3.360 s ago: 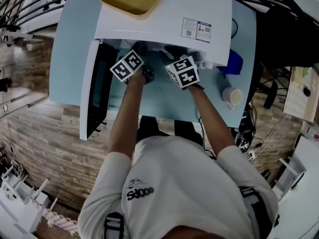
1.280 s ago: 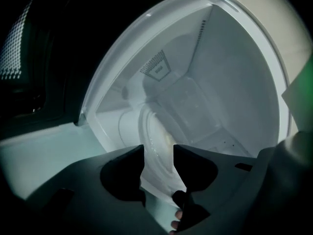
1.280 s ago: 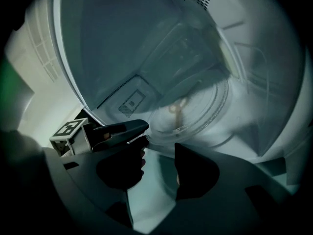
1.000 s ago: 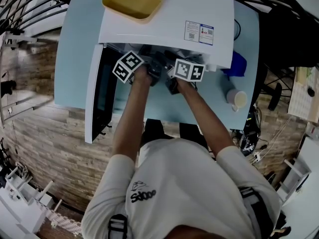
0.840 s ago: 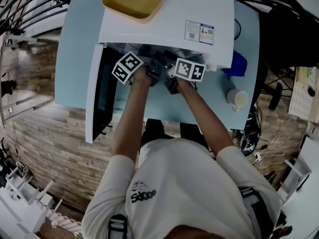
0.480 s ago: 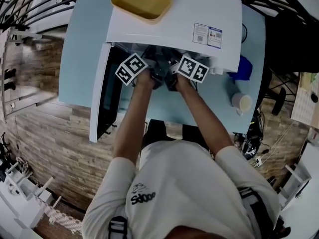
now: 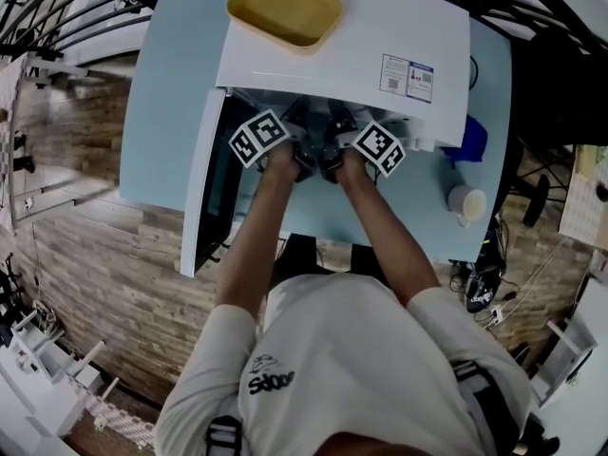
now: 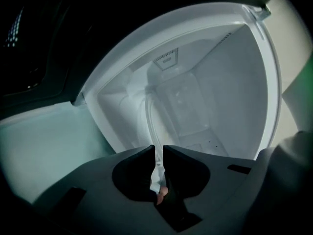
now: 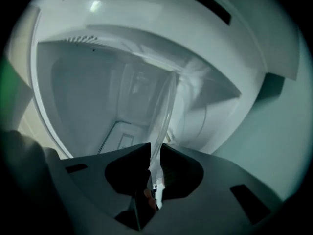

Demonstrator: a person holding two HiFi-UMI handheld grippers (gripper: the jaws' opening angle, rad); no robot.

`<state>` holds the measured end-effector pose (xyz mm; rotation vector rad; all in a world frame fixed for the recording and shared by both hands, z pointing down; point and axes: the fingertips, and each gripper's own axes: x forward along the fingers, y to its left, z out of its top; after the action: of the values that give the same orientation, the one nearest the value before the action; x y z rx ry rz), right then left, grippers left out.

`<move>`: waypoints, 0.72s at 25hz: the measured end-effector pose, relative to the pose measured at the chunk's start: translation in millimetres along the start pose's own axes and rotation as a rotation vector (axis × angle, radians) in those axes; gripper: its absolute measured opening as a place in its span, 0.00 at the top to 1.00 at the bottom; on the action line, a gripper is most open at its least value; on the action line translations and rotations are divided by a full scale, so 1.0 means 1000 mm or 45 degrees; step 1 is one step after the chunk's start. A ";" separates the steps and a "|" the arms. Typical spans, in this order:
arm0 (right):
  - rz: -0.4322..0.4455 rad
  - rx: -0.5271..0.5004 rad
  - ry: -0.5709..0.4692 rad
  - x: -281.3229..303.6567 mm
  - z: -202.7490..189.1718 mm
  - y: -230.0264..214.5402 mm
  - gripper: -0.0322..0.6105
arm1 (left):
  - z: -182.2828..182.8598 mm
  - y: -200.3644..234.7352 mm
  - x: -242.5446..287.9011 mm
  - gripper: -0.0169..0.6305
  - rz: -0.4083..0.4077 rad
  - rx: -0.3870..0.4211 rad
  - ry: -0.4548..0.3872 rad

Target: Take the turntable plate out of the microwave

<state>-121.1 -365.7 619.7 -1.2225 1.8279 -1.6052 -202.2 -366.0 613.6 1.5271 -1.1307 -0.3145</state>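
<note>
Jaws, left: the left gripper (image 8: 159, 148) had its jaws drawn close, pinching the rim of the clear glass turntable plate (image 8: 149, 116).
Jaws, right: the right gripper (image 9: 155, 148) was closing its jaws, with the same plate's rim (image 9: 164, 106) between them and the pads apparently already on the glass.
Plate's place: inside the white microwave oven (image 7: 332, 46), at the mouth of its pale cavity (image 8: 195, 92), with both grippers on its near edge. It showed edge-on in both gripper views. The head view hid it under the oven's top.
Handling: glass, so probably stiff, fairly heavy for its thinness, smooth and slippery, and breakable if dropped or knocked.
Where to hold: the raised rim, at two points on the near edge as here. One pinch alone would likely let it swing or slip.
In the way: the cavity's frame and ceiling left little room, so the plate would likely have to come out low and level. The open white door with its dark window (image 7: 204, 188) stood out on the left, beside the left forearm.
Around: a yellow rectangular plastic tray (image 7: 285, 6) lay on the oven's top. A pale cup (image 7: 467, 202) and a blue object (image 7: 470, 139) sat on the light blue table (image 7: 171, 93) to the right, well apart from the opening.
Landing spot: the bare table in front of the oven looked free.
</note>
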 end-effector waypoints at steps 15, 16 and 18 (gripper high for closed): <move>0.078 0.179 -0.044 -0.014 -0.006 0.010 0.88 | 0.005 -0.002 0.005 0.86 -0.157 -0.145 -0.014; 0.077 0.186 -0.051 -0.015 -0.006 0.010 0.88 | 0.005 -0.002 0.005 0.87 -0.164 -0.172 -0.016; 0.078 0.203 -0.065 -0.017 -0.007 0.010 0.88 | 0.004 -0.002 0.003 0.88 -0.164 -0.229 -0.022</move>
<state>-120.5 -348.1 608.0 -1.1166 1.6553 -1.6360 -202.4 -370.9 612.0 1.4423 -0.9912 -0.5045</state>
